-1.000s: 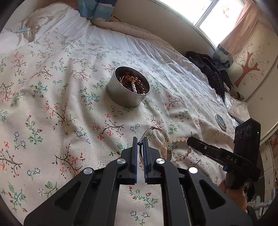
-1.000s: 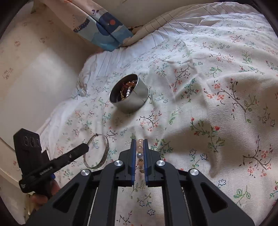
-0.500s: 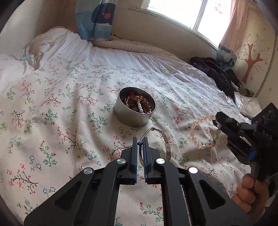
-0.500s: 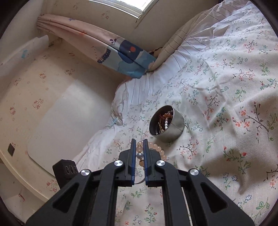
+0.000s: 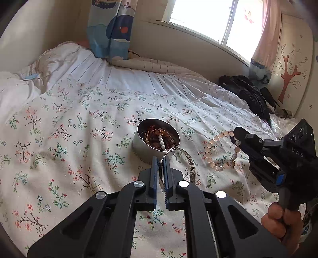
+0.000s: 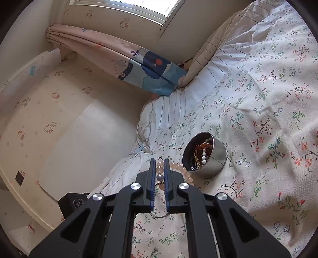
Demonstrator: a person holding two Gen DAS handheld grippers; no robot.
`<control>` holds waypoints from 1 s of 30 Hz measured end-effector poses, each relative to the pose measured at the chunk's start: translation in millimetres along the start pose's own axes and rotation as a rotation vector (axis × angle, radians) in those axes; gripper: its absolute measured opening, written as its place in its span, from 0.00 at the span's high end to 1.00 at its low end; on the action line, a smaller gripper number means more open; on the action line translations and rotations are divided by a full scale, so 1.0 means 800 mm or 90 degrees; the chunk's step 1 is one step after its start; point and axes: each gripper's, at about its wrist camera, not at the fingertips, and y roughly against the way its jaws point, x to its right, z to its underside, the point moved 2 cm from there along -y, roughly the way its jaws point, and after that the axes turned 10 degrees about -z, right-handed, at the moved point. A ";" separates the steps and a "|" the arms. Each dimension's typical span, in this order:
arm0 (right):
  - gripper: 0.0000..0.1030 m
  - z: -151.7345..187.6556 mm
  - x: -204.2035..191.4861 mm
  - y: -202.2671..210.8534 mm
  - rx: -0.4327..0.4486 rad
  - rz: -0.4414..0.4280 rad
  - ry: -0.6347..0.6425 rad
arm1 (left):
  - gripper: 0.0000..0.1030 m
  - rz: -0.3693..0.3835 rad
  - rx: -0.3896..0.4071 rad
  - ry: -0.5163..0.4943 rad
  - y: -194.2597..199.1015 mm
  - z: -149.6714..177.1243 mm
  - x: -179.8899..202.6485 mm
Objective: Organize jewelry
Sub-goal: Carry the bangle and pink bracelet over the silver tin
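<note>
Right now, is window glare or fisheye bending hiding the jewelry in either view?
Left wrist view: window blown out, but tin and bead bracelet stay sharp. Right wrist view: window glare only at top; edges bend, beads clear.

floral bedsheet [image 5: 59, 127], blue curtain [image 5: 108, 27], black clothes [image 5: 246, 93], window [image 5: 200, 15]

open floral bedspread [image 5: 59, 142] left of the jewelry tin [image 5: 147, 150], right tool [image 5: 236, 137] crowding its right side
</note>
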 end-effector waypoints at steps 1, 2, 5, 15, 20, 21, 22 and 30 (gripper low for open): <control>0.92 -0.001 0.001 -0.003 0.000 0.000 0.001 | 0.95 0.001 0.002 0.003 -0.001 -0.002 -0.001; 0.92 -0.003 0.002 -0.006 0.000 -0.003 0.001 | 0.95 -0.001 0.004 0.005 -0.001 -0.003 -0.001; 0.92 -0.006 0.004 -0.014 0.002 -0.007 0.002 | 0.95 -0.002 0.010 0.014 -0.005 -0.009 -0.005; 0.92 -0.020 0.014 -0.033 0.010 -0.016 0.000 | 0.95 -0.014 0.028 0.038 -0.017 -0.025 -0.015; 0.92 -0.026 0.018 -0.040 0.013 -0.017 -0.001 | 0.95 -0.013 0.031 0.045 -0.027 -0.033 -0.014; 0.92 -0.028 0.019 -0.041 0.015 -0.017 -0.002 | 0.95 -0.012 0.031 0.046 -0.028 -0.035 -0.013; 0.92 -0.029 0.021 -0.042 0.016 -0.018 -0.003 | 0.95 -0.011 0.032 0.046 -0.030 -0.036 -0.012; 0.92 -0.037 0.028 -0.050 0.015 -0.018 -0.005 | 0.95 -0.008 0.036 0.046 -0.044 -0.048 -0.002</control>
